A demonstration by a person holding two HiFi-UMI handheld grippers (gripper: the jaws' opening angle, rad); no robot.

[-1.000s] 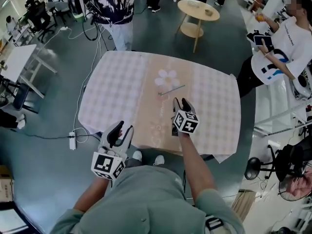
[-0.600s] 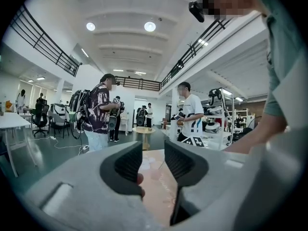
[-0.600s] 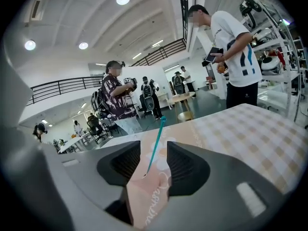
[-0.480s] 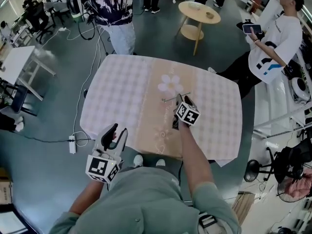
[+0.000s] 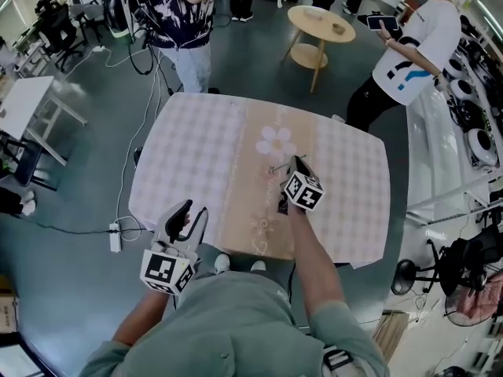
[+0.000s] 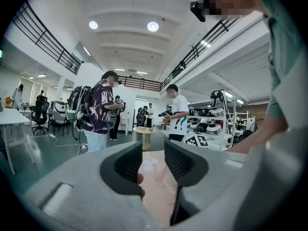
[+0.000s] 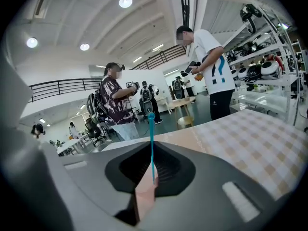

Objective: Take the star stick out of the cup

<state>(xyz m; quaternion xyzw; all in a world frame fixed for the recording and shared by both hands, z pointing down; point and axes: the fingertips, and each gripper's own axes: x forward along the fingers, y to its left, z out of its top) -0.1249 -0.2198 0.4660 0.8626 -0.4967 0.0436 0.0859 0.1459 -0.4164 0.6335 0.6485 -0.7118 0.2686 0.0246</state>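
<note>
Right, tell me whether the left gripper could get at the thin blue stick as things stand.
Probably yes, but only its free end. The left gripper is open and nothing on the checked tablecloth blocks it, yet the right gripper has just shut on the thin blue stick, covering its lower part.

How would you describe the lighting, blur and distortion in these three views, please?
Head view: even light, faint shadows, table edges slightly bowed. Left gripper view: black round border, ceiling lamp blown out, the close jaws soft. Right gripper view: same border; the blue stick is fairly sharp between soft jaws.
</note>
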